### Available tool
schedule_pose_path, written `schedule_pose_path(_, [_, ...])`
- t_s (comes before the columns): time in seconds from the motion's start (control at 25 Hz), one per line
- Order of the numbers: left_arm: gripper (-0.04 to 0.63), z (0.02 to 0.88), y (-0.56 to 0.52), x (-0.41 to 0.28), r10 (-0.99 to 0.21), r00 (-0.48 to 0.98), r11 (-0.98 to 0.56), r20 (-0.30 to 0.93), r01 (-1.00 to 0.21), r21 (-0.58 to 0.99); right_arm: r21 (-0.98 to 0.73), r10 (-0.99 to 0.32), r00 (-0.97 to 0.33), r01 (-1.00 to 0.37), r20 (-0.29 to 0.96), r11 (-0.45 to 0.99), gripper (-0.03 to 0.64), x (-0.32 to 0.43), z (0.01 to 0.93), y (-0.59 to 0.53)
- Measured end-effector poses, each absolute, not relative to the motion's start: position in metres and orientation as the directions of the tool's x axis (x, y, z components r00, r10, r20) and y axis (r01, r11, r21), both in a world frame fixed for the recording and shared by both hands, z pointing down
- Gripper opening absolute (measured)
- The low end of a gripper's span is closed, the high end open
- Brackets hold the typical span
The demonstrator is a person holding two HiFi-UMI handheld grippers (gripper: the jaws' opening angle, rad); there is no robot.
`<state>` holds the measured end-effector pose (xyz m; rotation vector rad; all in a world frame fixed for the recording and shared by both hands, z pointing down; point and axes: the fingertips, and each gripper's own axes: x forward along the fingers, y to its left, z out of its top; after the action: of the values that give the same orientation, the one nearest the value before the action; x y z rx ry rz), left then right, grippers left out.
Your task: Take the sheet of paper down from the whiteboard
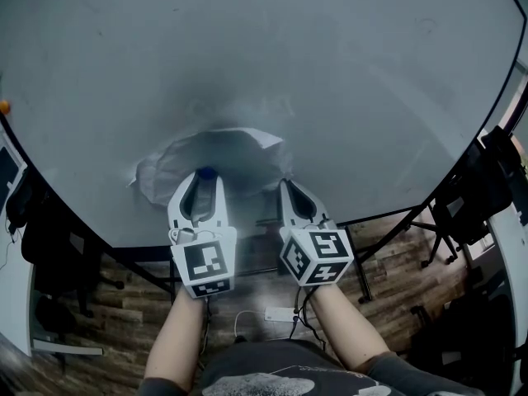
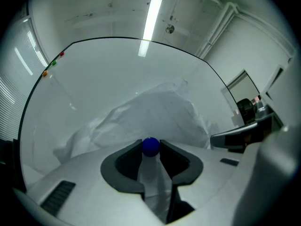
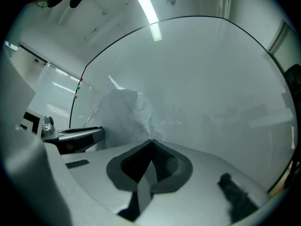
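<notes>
left gripper [image 1: 206, 175] clamped on a blue magnet [image 2: 150, 146] at six o'clock of the crumpled sheet of paper [image 1: 216, 151] on the whiteboard [image 1: 346, 73], right gripper [image 1: 285, 186] jaws together at four o'clock; likely next, pull the magnet free and catch the sheet.

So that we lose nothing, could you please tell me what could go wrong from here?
1. The left gripper pinches the round blue magnet only at its jaw tips; it could slip out and fall.
2. Once that magnet comes away, the crumpled sheet of paper may drop from the whiteboard: the right gripper is shut beside its edge, and I cannot tell whether it grips it.
</notes>
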<state>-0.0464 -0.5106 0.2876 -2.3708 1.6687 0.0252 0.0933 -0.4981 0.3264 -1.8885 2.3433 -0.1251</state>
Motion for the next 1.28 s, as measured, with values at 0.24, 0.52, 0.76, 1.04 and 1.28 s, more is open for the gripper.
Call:
schedule_pose_path(0.24, [0.124,0.309,-0.485,-0.049,-0.934,0.34,-0.316,-0.112,-0.93,-0.187,-0.149,-0.976,-0.213,-0.965,-0.036,0.216,0.021,0.102,0.333,-0.486])
schedule_pose_path(0.52, [0.124,0.336,-0.432,-0.052,-0.953,0.298,-0.284,-0.052,-0.94,-0.189,-0.171,-0.975,-0.224,-0.96,-0.001,0.221,0.021,0.122,0.351,-0.451])
schedule_pose_path(0.76, [0.124,0.351,-0.38,-0.037,-0.962,0.272,-0.263,-0.021,-0.944,-0.201,-0.153,-0.97,-0.241,-0.96,0.031,0.234,0.021,0.149,0.368,-0.403])
schedule_pose_path(1.04, [0.124,0.365,-0.317,-0.004,-0.971,0.238,-0.234,-0.001,-0.955,-0.184,-0.167,-0.96,-0.273,-0.951,0.062,0.26,0.021,0.188,0.387,-0.341])
schedule_pose_path(1.28, [0.124,0.373,-0.266,0.016,-0.974,0.226,-0.225,0.019,-0.958,-0.18,-0.172,-0.946,-0.308,-0.942,0.103,0.288,0.021,0.208,0.408,-0.291])
